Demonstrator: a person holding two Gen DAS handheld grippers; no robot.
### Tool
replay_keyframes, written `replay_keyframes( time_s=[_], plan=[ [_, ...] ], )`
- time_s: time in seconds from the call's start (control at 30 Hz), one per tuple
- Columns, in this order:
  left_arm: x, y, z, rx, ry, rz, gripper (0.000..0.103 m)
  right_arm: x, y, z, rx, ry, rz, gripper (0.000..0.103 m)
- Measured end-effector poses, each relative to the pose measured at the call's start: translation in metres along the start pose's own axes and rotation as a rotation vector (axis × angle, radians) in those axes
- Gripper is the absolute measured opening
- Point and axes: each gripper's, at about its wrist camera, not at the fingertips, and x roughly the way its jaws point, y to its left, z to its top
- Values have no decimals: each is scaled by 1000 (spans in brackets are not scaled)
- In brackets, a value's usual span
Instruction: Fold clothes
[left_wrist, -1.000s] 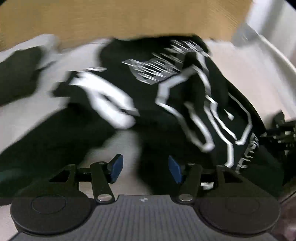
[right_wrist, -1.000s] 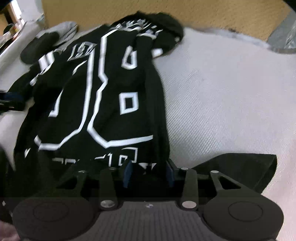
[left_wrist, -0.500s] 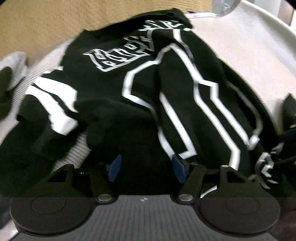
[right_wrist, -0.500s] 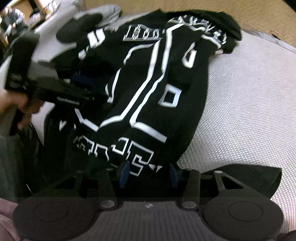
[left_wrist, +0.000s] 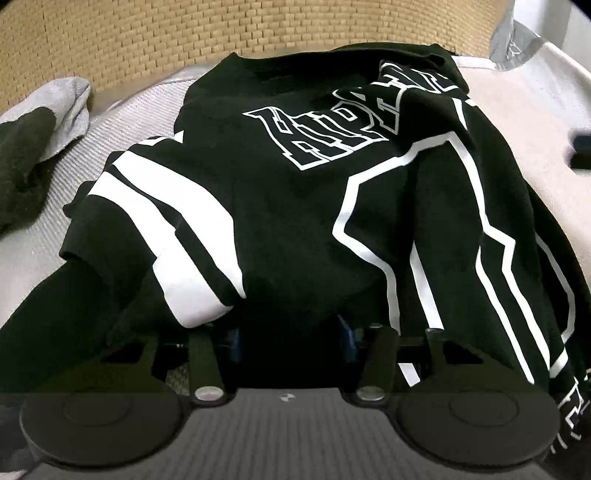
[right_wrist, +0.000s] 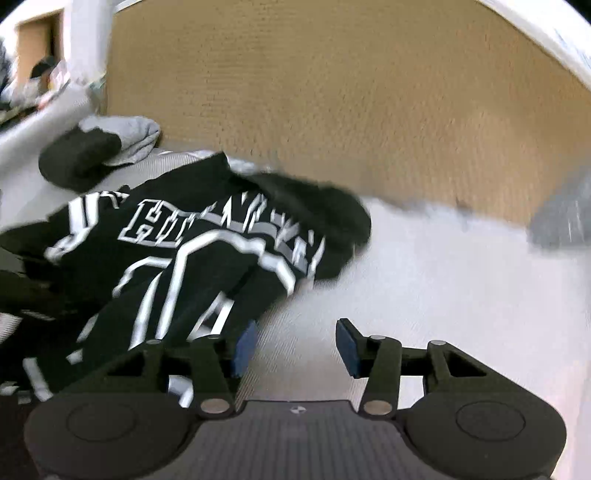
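left gripper (left_wrist: 291, 341): matte black body, seen from behind along its two fingers
left gripper pads (left_wrist: 347, 338): blue, mostly hidden in dark cloth
left gripper links: flat black bars, each ending in a silver round pivot screw at about 7 and 5 o'clock of the pads
left gripper base: ribbed dark grey plate with a small white mark at its top middle; a round black disc with a ring groove on either side
right gripper (right_wrist: 295, 345): same black build
right gripper pads (right_wrist: 347, 347): blue rectangular slabs on black fingers
right gripper links: black bars and triangular cut-outs, silver screws at each joint
right gripper base: ribbed grey plate, small white mark, two round black discs
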Motion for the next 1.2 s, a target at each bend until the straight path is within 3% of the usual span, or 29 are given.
replay_keyframes(
  time_s=[0.23,0.33,0.37,0.47,0.53,0.63,0.73,0.9,1.2],
  plan=[
    [9,5,10,3,10,-7,53,66,14,43,-197,-64,-82,52],
    [9,6,8,26,4,-10,53,96,18,51,-268,-44,-117,49],
    [9,5,7,35,1,-11,53,103,20,52,-292,-37,-129,47],
    [7,4,3,60,-17,-14,53,116,18,52,-333,-60,-161,19],
    [7,4,1,72,-22,-14,54,116,5,58,-276,-90,-151,7],
    [6,6,2,82,-20,-29,54,114,-22,74,-152,-143,-140,5],
    [6,8,2,96,-21,-44,55,122,-54,99,-7,-141,-109,5],
    [6,10,1,118,-31,-55,55,152,-77,125,51,-118,-110,5],
    [10,13,9,141,-45,-30,53,205,-78,152,1,-79,-133,5]
  ],
)
